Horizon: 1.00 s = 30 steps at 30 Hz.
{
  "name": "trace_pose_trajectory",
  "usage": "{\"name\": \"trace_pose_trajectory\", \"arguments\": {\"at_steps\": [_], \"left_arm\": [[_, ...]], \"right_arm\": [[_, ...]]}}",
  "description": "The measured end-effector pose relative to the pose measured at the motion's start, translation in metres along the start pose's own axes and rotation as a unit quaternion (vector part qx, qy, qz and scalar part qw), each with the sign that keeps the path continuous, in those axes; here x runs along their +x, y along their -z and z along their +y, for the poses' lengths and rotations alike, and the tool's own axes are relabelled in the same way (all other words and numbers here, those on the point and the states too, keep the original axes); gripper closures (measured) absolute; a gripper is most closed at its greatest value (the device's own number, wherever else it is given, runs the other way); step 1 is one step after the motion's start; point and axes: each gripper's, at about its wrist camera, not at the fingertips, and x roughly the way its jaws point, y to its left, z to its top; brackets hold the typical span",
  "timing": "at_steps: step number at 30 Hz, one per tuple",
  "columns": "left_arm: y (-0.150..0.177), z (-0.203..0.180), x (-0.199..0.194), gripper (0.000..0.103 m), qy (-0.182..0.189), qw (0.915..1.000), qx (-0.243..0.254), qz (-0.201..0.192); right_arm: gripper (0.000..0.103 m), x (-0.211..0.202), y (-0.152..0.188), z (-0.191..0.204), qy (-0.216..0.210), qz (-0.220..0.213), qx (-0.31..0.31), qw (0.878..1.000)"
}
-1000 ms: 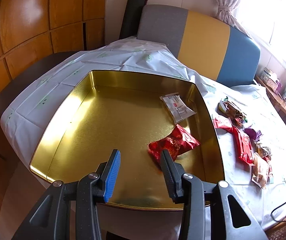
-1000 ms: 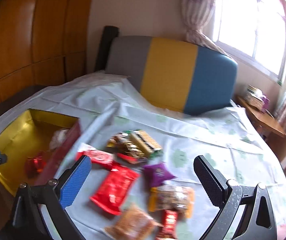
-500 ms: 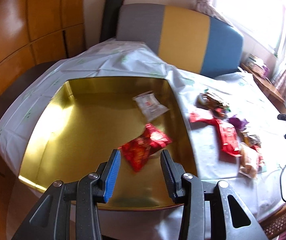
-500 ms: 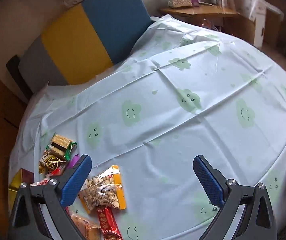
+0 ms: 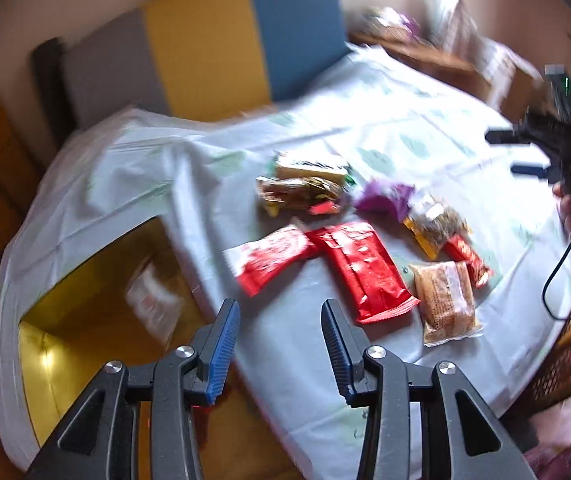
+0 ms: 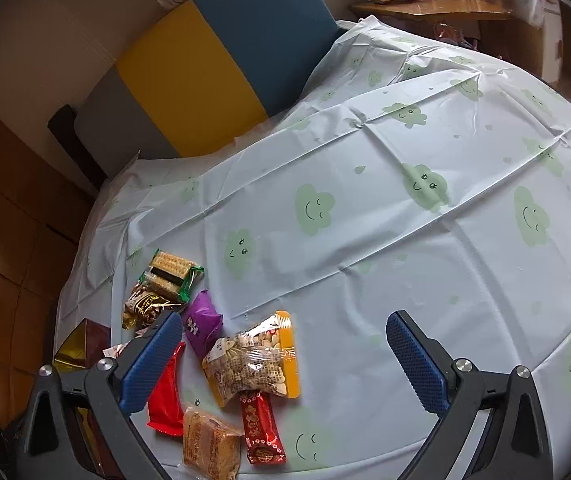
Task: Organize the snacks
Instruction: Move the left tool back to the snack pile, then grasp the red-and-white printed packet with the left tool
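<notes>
The left gripper hangs over the right rim of the gold tin, its jaws opening with nothing between them. A white packet lies blurred inside the tin. On the cloth ahead lie two red packets, a brown cake packet, a nut packet and a purple packet. The right gripper stands wide open and empty above the nut packet, with the purple packet, a small red packet and the cake packet near its left finger.
A biscuit packet and a dark chocolate packet lie at the far end of the pile. A grey, yellow and blue chair back stands behind the round table. A wooden shelf holds boxes. The cloud-print cloth stretches to the right.
The left wrist view swung from the tin's inside to the snacks on the cloth, and its jaws widened. The right gripper rolled and dropped towards the table, then held almost still.
</notes>
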Motion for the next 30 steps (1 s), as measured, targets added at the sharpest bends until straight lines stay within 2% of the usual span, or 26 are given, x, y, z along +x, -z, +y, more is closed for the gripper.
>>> {"name": "trace_pose_trajectory", "arguments": {"at_steps": [3,4,13,20,23,24,30], "left_arm": [[-0.018,-0.011,0.026,0.044,-0.004,0.9979,0.054,0.036],[-0.022,-0.014,0.032,0.043,-0.006,0.9969,0.067,0.041],[-0.044,-0.014,0.101,0.043,-0.026,0.9843,0.132,0.113],[-0.054,-0.013,0.125,0.044,-0.019,0.9806,0.143,0.133],[-0.057,-0.009,0.128,0.058,0.003,0.9859,0.104,0.131],[-0.056,-0.009,0.127,0.068,0.008,0.9868,0.097,0.129],[-0.036,-0.016,0.111,0.074,0.003,0.9934,0.053,0.101]], "right_arm": [[0.000,0.000,0.002,0.006,-0.002,0.003,-0.016,1.000],[0.000,-0.001,0.002,0.007,-0.003,0.002,-0.020,1.000],[0.000,-0.003,-0.002,0.004,-0.015,-0.003,-0.013,1.000],[0.000,-0.002,-0.004,0.003,-0.019,-0.002,-0.006,1.000],[0.000,-0.001,-0.004,0.001,-0.015,-0.001,-0.006,1.000],[0.000,-0.002,-0.004,0.002,-0.013,-0.003,-0.008,1.000],[0.000,-0.006,-0.003,0.006,0.003,-0.018,-0.029,0.999]]}}
